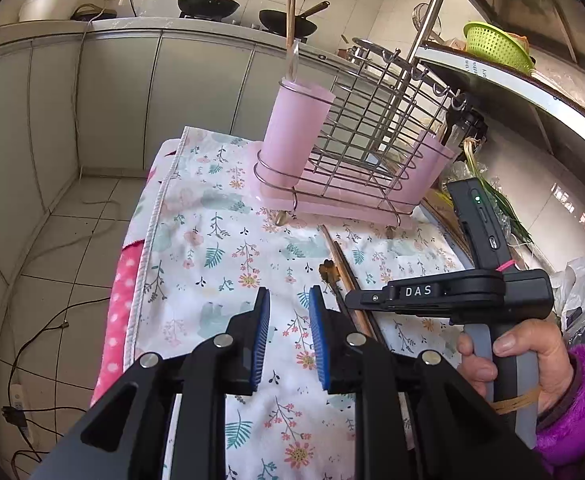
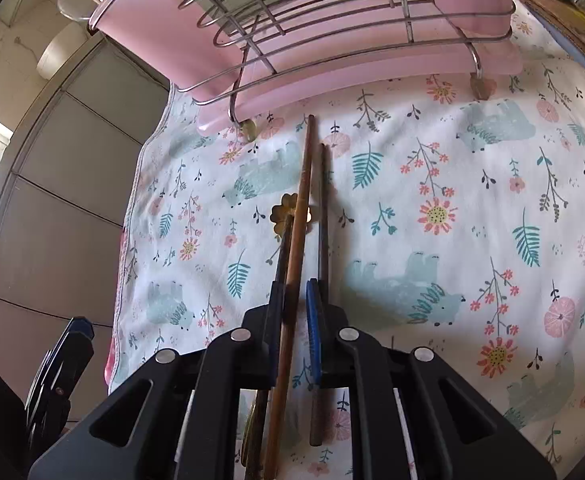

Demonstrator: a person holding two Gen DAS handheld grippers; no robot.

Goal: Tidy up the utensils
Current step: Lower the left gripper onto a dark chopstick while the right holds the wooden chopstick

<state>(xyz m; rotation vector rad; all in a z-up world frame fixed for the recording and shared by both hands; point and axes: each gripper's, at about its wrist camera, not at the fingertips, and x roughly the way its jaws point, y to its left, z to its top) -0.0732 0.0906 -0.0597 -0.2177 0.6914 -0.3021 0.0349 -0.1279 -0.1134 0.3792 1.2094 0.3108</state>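
Observation:
Two brown chopsticks point(image 2: 298, 216) point(image 1: 342, 262) and a dark-handled utensil with a gold flower end point(image 2: 286, 206) lie side by side on the floral cloth point(image 2: 452, 240). My right gripper point(image 2: 294, 284) point(image 1: 350, 300) hovers over them, narrowly open, with the lighter chopstick running between its pads untouched. My left gripper point(image 1: 289, 296) stands open over bare cloth to the left, holding nothing. Behind them a wire rack point(image 1: 372, 128) holds a pink cup point(image 1: 292, 132) with chopsticks point(image 1: 290, 20) and a clear utensil point(image 1: 292, 62) upright in it.
A second pink holder point(image 1: 432, 164) sits at the rack's right end. The cloth's left edge point(image 1: 148, 280) drops to a tiled floor with cables point(image 1: 32, 340). Woks point(image 1: 208, 2) stand on the far counter. A green colander point(image 1: 496, 46) is on the right shelf.

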